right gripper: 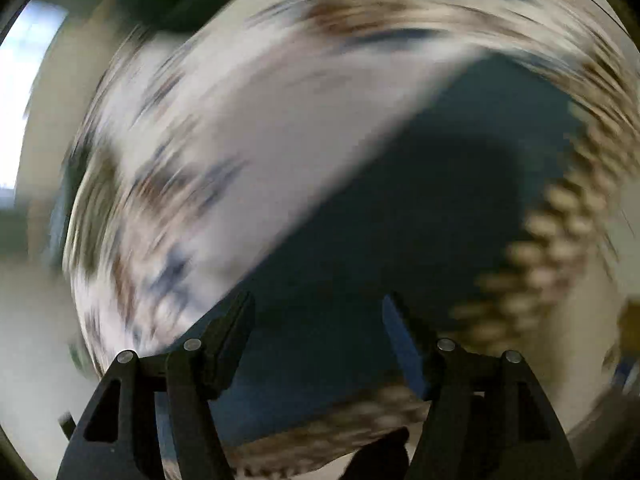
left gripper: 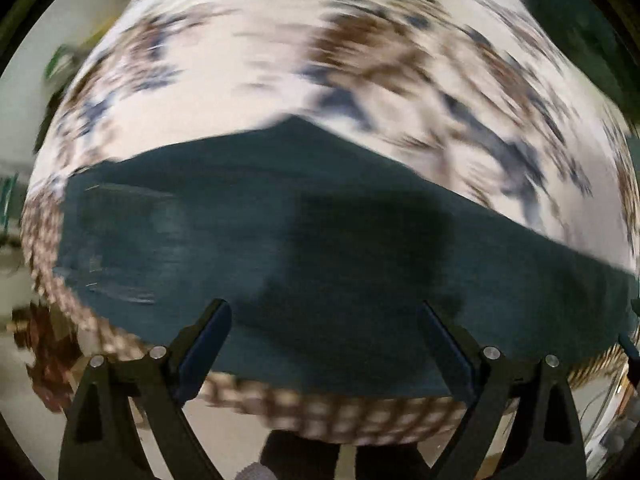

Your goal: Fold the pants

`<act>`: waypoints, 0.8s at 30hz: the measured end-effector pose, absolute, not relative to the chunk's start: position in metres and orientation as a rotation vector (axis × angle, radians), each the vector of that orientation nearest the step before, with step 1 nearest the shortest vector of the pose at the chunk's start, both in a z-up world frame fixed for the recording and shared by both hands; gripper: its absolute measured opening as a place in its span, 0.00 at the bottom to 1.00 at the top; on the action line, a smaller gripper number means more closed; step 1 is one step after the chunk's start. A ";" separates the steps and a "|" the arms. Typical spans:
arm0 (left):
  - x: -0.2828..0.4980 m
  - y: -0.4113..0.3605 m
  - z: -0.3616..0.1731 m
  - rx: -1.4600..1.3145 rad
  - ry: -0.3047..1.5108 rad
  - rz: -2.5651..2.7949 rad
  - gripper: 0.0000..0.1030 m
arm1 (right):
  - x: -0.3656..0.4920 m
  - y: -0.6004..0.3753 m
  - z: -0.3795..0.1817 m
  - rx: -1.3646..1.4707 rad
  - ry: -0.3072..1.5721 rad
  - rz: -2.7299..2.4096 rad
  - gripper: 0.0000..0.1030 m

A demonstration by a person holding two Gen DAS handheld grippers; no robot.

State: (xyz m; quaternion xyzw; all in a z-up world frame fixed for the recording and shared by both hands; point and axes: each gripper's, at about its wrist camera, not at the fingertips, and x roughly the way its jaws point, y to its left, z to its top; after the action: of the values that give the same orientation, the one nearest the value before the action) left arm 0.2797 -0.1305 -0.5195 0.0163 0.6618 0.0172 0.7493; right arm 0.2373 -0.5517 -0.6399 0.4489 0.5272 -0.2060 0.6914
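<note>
**Both tongs wide above the pants**

Your left gripper [left gripper: 324,336] and right gripper [right gripper: 318,332] both stand wide and hold nothing, probably so you can choose a place to grasp. The pants [left gripper: 280,232] lie flat on the cloth [left gripper: 260,64], filling the middle of the left view; in the right view they run from 6 toward 1 o'clock. They are dark teal, matte and soft, with a straight edge. The cloth is pale with brown and blue marks, blurred.
</note>
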 end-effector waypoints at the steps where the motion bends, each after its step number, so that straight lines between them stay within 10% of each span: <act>1: 0.280 -0.148 -0.527 0.062 1.448 0.025 0.93 | 0.220 -0.576 -0.649 1.053 1.157 -0.511 0.66; 15: 0.289 -0.211 -0.600 0.190 1.499 0.075 0.95 | 0.210 -0.688 -0.730 1.311 0.824 -0.335 0.66; 24: 0.304 -0.201 -0.620 0.123 1.545 0.061 1.00 | 0.187 -0.672 -0.730 1.481 0.660 -0.216 0.49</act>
State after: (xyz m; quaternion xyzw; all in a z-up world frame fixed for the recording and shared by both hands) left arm 0.3043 -0.2014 -0.6201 0.0555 0.6973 0.0276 0.7141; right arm 0.1869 -0.6722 -0.7296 0.6606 0.2945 -0.0963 0.6838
